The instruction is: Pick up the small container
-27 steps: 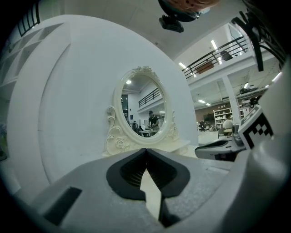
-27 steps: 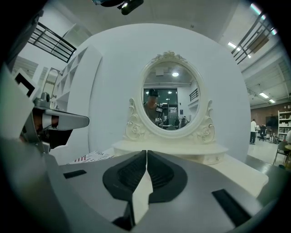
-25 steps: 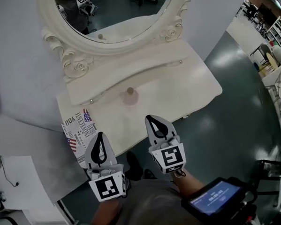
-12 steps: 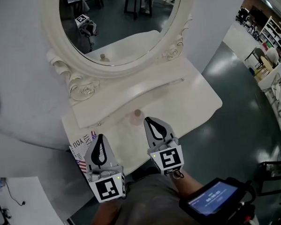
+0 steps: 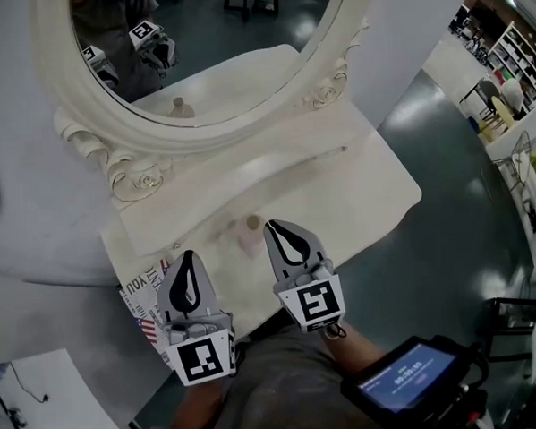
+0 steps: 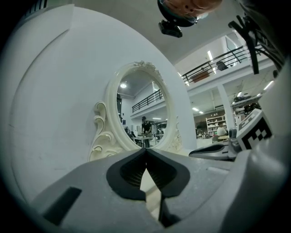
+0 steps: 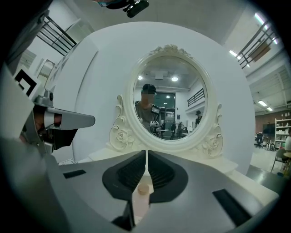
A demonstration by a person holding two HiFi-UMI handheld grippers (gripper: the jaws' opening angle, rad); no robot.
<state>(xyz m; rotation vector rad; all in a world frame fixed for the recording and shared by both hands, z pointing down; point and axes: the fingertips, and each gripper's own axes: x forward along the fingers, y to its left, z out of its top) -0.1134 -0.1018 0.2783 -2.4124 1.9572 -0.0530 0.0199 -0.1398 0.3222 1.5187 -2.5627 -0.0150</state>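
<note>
The small container (image 5: 249,234) is a pale pink jar with a tan cork lid, standing on the white vanity table (image 5: 360,182) in front of the mirror. My right gripper (image 5: 271,226) hovers just to its right, its jaws shut and holding nothing. In the right gripper view the container (image 7: 142,196) shows low through the gap beneath the closed tips of the right gripper (image 7: 146,153). My left gripper (image 5: 188,256) sits over the table's front left edge, shut and empty. In the left gripper view the left gripper (image 6: 146,150) has its tips touching.
An oval mirror (image 5: 206,51) in an ornate white frame stands at the back of the table, above a raised shelf (image 5: 204,190). A newspaper (image 5: 139,292) lies at the table's left corner. A screen device (image 5: 406,372) is at lower right. Dark floor lies to the right.
Both grippers have moved forward towards the table; the right gripper's tip has come up beside the container. Both stayed shut.
</note>
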